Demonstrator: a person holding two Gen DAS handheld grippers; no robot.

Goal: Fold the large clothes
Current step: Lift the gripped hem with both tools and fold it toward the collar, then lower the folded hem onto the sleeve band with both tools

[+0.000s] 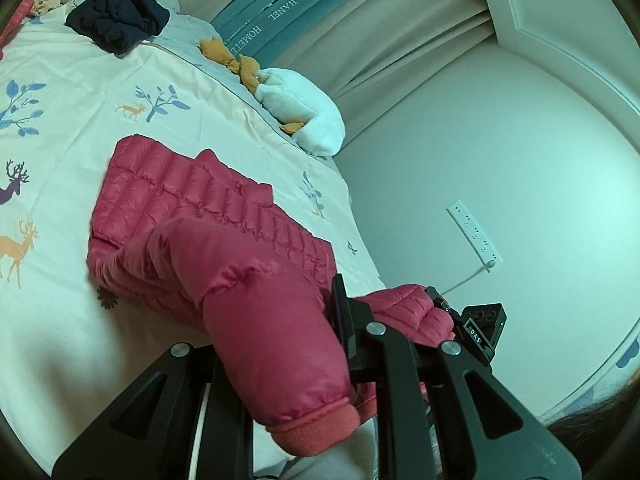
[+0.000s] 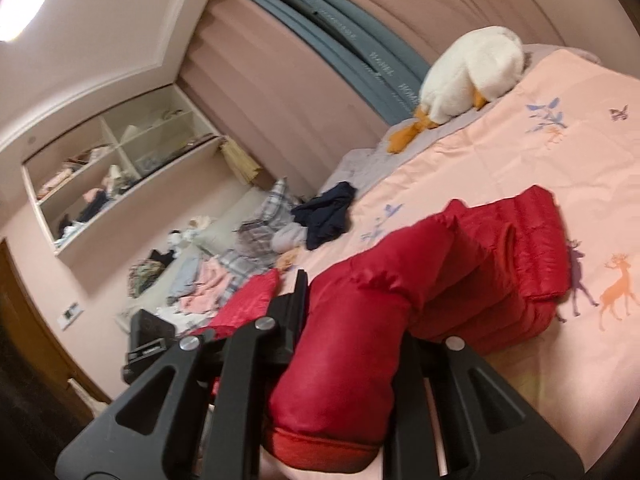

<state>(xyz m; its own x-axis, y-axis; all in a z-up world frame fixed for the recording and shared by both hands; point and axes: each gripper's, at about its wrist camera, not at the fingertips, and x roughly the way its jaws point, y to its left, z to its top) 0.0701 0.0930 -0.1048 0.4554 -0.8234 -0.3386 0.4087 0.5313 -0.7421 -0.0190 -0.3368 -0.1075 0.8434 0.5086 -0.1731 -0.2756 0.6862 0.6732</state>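
Note:
A red quilted down jacket (image 1: 192,200) (image 2: 520,248) lies partly folded on the bed. One sleeve rises from it and runs between the fingers of my left gripper (image 1: 276,304), its ribbed cuff (image 1: 316,420) hanging toward the camera. Only one black finger (image 1: 340,312) shows there; the sleeve hides the other. My right gripper (image 2: 360,296) is shut on another padded sleeve, whose cuff (image 2: 320,444) hangs near the lens, with one finger (image 2: 300,300) in sight. Each view shows the other gripper close alongside, my right gripper (image 1: 480,320) and my left gripper (image 2: 148,340).
The bed carries a pale sheet (image 1: 80,128) (image 2: 560,160) printed with deer and branches. A dark navy garment (image 1: 120,12) (image 2: 328,216) and a white plush duck (image 1: 304,116) (image 2: 468,76) lie on it. Loose clothes (image 2: 224,276) cover the floor under wall shelves (image 2: 112,172). A power strip (image 1: 474,232) hangs on the wall.

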